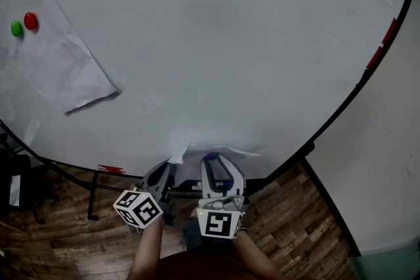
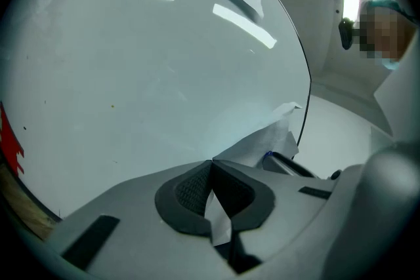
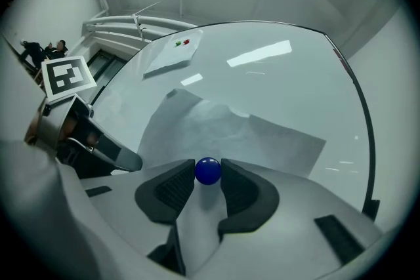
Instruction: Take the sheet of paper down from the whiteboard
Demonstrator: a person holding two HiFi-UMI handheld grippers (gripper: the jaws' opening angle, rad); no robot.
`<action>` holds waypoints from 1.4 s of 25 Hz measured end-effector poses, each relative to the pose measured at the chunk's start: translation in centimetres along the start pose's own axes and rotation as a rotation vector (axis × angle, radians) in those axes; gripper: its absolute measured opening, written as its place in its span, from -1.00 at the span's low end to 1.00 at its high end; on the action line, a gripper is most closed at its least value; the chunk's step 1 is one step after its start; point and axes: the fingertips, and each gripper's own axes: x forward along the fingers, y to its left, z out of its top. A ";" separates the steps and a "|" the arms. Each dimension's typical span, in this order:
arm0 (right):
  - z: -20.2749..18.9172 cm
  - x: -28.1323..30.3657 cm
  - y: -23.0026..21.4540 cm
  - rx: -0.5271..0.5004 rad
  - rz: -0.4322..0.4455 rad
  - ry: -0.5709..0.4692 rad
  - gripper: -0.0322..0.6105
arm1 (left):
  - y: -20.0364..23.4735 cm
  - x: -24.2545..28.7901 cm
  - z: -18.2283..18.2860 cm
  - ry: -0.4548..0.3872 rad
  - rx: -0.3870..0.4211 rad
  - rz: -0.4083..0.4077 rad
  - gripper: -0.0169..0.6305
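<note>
While the sheet of paper (image 3: pixel 223 128) lies flat against the whiteboard (image 1: pixel 230 42) near its lower edge, we have both grippers on it. Our left gripper (image 2: pixel 211 164) is pressed together on a corner of the sheet. Our right gripper (image 1: pixel 213 166) pinches the round blue magnet (image 3: pixel 208 170) that sits on the paper near its bottom edge.

The sheet spreads up and away from the right gripper, reaching further to that gripper's right. Its long side seems to run along the board's lower edge, though the head view shows it only faintly. Both grippers sit side by side at that edge, the right one straight over the magnet.

We judge that the magnet is what pins the sheet, so lifting it straight off the board should leave the paper hanging from our left gripper.

A second sheet (image 1: pixel 52 56) hangs well apart at the upper left, under a green magnet (image 1: pixel 16 28) and a red magnet (image 1: pixel 30 21). We see no container.
</note>
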 end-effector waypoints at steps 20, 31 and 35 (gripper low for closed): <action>-0.6 -2.0 -1.0 0.019 -0.015 0.026 -0.48 | 3.1 -5.0 3.1 -0.156 -0.131 0.087 -0.88; -1.0 -2.6 -2.1 0.089 -0.042 0.027 -0.48 | 4.5 -7.4 4.7 -0.207 -0.128 0.141 -0.88; -1.2 -2.8 -2.5 0.123 -0.058 0.021 -0.48 | 5.1 -8.3 5.0 -0.234 -0.148 0.155 -0.88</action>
